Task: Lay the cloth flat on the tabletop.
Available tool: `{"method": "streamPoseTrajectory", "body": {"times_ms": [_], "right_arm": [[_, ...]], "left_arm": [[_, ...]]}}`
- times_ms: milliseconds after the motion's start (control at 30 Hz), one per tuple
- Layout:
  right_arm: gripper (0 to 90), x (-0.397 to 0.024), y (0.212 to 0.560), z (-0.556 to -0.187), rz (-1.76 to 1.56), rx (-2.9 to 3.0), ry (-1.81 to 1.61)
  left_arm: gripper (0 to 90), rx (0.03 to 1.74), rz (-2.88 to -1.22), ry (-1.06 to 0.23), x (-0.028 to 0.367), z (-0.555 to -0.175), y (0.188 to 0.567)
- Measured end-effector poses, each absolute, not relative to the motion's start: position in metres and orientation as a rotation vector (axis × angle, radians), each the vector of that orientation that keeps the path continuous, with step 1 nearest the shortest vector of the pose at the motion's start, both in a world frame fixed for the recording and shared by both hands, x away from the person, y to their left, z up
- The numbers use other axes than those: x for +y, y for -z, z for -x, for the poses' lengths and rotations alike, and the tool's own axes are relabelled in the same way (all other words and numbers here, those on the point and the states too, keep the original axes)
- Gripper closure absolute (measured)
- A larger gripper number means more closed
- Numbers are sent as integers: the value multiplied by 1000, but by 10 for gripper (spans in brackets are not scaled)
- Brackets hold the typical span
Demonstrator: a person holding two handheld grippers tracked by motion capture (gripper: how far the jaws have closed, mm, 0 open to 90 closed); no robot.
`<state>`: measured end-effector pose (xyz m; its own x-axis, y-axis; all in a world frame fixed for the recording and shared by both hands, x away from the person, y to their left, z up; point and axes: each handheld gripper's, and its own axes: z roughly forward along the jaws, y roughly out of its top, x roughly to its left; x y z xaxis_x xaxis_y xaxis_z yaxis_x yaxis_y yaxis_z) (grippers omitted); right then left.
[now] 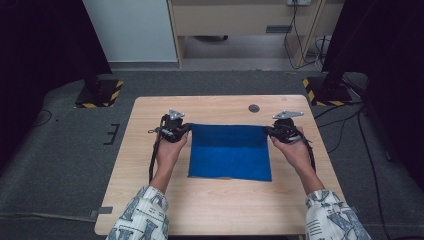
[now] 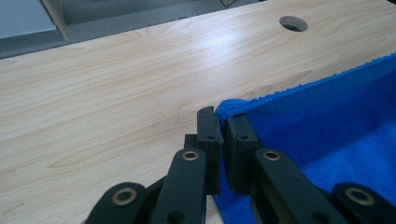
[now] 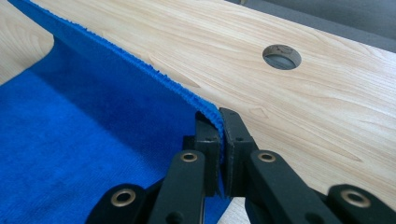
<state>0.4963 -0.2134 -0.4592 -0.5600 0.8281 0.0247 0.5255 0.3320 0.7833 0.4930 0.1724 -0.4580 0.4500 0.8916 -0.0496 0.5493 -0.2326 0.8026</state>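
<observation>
A: Where is the blue cloth (image 1: 230,152)?

B: At the middle of the frame in the high view, on the light wooden worktop (image 1: 150,150). Its near part lies flat; its far edge is lifted and stretched straight between the two grippers.

A: And the grippers?

B: The left gripper (image 1: 187,129) has its jaws pressed together on the cloth's far left corner; in the left gripper view the towel corner (image 2: 233,105) sits pinched between the black jaws. The right gripper (image 1: 268,131) pinches the far right corner the same way, the hem (image 3: 212,114) caught between its jaws.

A: Anything further out?

B: A round hole (image 1: 254,108) in the worktop beyond the cloth, and black-and-yellow striped bases (image 1: 100,93) on the grey floor at upper left and upper right.

A: Any writing?

B: The patterned sleeves (image 1: 145,215) at the bottom carry letter-like marks, too blurred to read.
</observation>
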Motion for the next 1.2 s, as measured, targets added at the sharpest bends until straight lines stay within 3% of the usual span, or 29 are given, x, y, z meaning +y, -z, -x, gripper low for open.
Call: {"method": "streamPoseTrajectory", "body": {"times_ms": [1200], "right_arm": [[872, -209, 483, -533, -1322, 2223, -1045]], "left_arm": [[856, 1287, -1928, -544, 168, -522, 476]]}}
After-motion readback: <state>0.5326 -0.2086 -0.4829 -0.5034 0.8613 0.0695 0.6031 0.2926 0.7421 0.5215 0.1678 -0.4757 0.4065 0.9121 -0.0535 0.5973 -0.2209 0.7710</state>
